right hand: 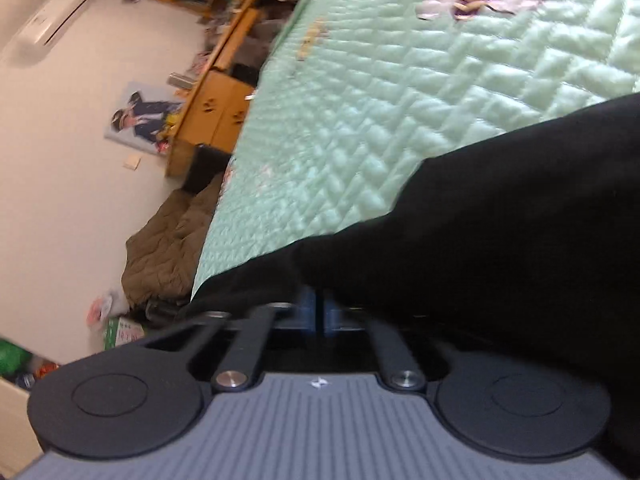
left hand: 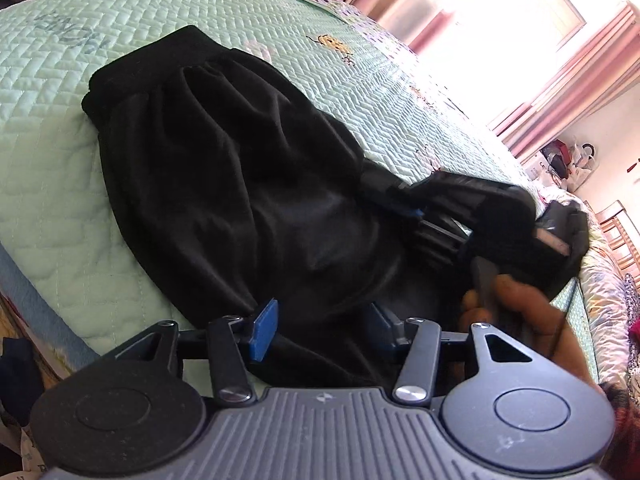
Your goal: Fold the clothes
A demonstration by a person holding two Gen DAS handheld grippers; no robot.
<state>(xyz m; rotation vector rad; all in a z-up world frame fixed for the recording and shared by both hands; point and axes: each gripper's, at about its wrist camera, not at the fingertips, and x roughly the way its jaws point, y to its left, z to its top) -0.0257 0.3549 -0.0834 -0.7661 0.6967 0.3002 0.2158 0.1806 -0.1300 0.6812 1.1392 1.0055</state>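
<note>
1. Left wrist view: a black garment (left hand: pixel 224 168) lies spread across the middle of the frame on a bed with a pale green quilt (left hand: pixel 60 128). Its gathered waistband sits toward the upper left.
2. At the bottom centre the left tool (left hand: pixel 324 322) stands with its jaws apart. Its blue pads (left hand: pixel 264 330) sit either side of the garment's near edge, and the fabric runs between them without being pinched.
3. At centre right the right tool (left hand: pixel 424 210) reaches in from the right and meets the garment's far edge. A hand (left hand: pixel 516 308) shows at lower right.
4. A bright window with pink curtains (left hand: pixel 560 96) fills the upper right.
5. Right wrist view: the right tool (right hand: pixel 318 312) at lower centre has its pads pressed together on a fold of the black garment (right hand: pixel 500 248), which spreads across the right half of the frame.
6. The green quilt (right hand: pixel 400 100) fills the upper right. A brown blanket (right hand: pixel 168 248) lies at centre left.
</note>
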